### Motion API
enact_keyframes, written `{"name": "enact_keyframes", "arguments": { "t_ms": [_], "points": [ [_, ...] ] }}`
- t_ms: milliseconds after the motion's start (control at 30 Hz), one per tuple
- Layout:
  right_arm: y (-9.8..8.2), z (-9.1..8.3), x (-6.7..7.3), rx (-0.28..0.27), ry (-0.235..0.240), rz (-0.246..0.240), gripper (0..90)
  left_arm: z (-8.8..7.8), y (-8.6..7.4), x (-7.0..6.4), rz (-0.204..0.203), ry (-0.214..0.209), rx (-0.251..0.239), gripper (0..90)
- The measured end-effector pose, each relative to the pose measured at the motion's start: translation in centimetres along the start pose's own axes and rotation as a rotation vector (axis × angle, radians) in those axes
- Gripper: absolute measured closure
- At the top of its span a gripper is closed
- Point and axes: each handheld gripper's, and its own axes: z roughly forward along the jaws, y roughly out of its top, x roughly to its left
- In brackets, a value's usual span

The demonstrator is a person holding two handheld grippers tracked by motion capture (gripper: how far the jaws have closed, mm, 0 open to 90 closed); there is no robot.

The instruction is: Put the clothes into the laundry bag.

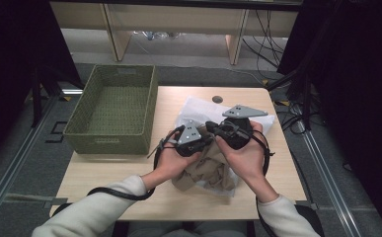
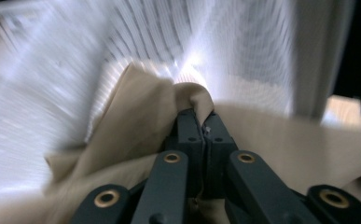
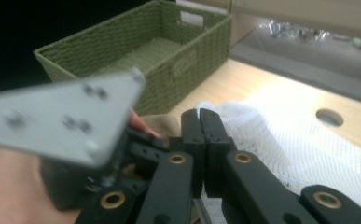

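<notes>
- The pale wooden surface [image 1: 104, 173] carries everything.
- A green woven rectangular basket [image 1: 113, 108] stands at its left edge.
- A white mesh bag [image 1: 198, 109] lies at the middle, with crumpled beige cloth [image 1: 206, 170] on it.
- The left gripper [image 2: 201, 116] has its jaws pinching a beige cloth fold.
- The right gripper [image 3: 205, 114] has jaws pressed together against the white mesh; whether they pinch it, I cannot tell.

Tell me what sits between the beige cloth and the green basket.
Nothing solid: bare table lies between the beige cloth and the green basket. The white mesh bag is wrapped around the cloth, though. The left claw is shut on a cloth fold.
</notes>
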Motion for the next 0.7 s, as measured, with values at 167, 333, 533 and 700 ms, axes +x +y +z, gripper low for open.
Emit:
{"name": "enact_keyframes", "arguments": {
  "t_ms": [167,333,533,700],
  "points": [
    [-0.3,0.2,-1.1,0.018,-0.034,0.001,90.0,-0.2,-0.1,-0.2,0.016,-0.037,0.0,72.0],
    [-0.5,0.1,-1.6,0.027,-0.032,0.023,90.0,-2.5,1.0,-0.6,0.067,-0.069,0.01,48.8],
    [-0.5,0.1,-1.6,0.033,-0.039,0.023,90.0,-5.9,1.2,-0.5,0.103,-0.057,0.025,33.1],
    [-0.5,0.2,-1.5,0.034,-0.043,0.019,90.0,-8.1,-0.3,0.6,0.087,-0.029,0.085,24.6]
  ]
}}
